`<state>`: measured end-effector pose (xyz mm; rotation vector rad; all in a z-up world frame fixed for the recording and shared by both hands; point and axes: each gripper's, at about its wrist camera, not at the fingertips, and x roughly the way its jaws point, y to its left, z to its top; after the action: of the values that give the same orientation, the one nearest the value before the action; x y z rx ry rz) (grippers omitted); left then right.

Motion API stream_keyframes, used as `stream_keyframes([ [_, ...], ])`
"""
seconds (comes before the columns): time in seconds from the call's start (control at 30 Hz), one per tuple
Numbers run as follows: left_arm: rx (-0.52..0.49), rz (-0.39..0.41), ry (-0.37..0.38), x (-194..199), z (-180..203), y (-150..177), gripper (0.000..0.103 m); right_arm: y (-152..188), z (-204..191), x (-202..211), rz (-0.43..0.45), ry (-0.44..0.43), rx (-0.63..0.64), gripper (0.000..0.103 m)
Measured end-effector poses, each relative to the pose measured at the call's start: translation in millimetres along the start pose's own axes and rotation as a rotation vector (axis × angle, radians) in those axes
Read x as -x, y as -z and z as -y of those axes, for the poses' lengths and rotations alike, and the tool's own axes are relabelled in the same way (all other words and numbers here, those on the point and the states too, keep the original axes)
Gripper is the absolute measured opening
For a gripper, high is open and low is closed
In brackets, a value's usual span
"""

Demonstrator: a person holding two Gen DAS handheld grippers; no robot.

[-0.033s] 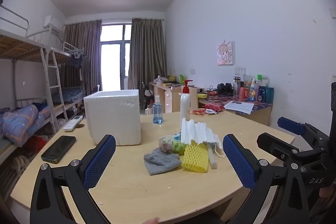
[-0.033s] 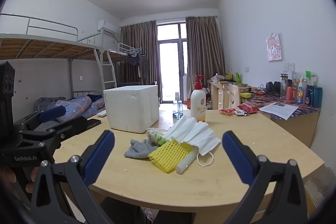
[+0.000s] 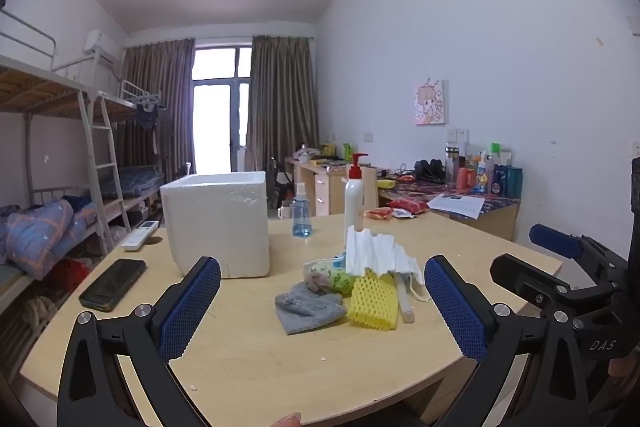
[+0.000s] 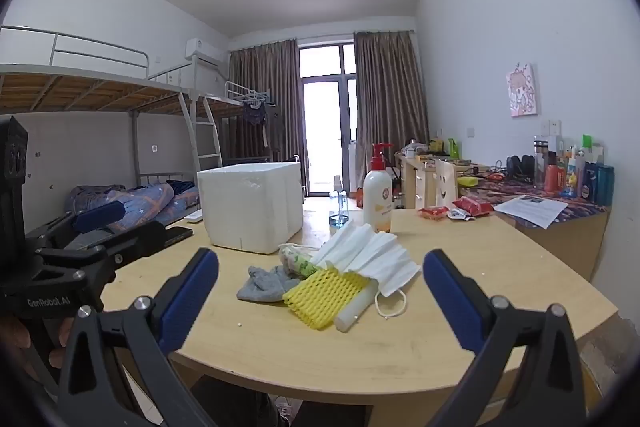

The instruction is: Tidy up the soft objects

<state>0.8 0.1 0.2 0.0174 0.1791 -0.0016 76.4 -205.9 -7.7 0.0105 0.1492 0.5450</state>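
Observation:
A pile of soft things lies mid-table: a grey cloth [image 3: 308, 309] [image 4: 266, 283], a yellow foam net [image 3: 374, 301] [image 4: 326, 293], a stack of white face masks [image 3: 380, 255] [image 4: 372, 259], a green-printed pouch [image 3: 330, 277] [image 4: 298, 261] and a white foam tube [image 4: 356, 307]. A white foam box [image 3: 220, 223] [image 4: 252, 205] stands behind them to the left, open at the top. My left gripper [image 3: 322, 311] is open and empty, short of the pile. My right gripper [image 4: 320, 301] is open and empty, also short of it.
A lotion pump bottle [image 3: 354, 199] [image 4: 377, 197] and a small blue spray bottle [image 3: 301, 217] stand behind the pile. A black phone [image 3: 113, 283] and a white remote [image 3: 140, 230] lie left on the wooden table [image 3: 280, 359]. Bunk beds stand left, a cluttered desk right.

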Motion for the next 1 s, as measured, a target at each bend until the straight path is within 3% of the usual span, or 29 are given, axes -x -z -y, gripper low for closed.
stream_keyframes([
  [0.33, 0.031, 0.011, -0.002, -4, -11, -10, 0.102, 0, 0, 0, -0.003, 0.002, 0.006, 0.103],
  [1.0, 0.025, 0.088, -0.045, 4, -2, 1, 0.102, 0, 2, 1, 0.015, 0.004, 0.007, 0.103],
])
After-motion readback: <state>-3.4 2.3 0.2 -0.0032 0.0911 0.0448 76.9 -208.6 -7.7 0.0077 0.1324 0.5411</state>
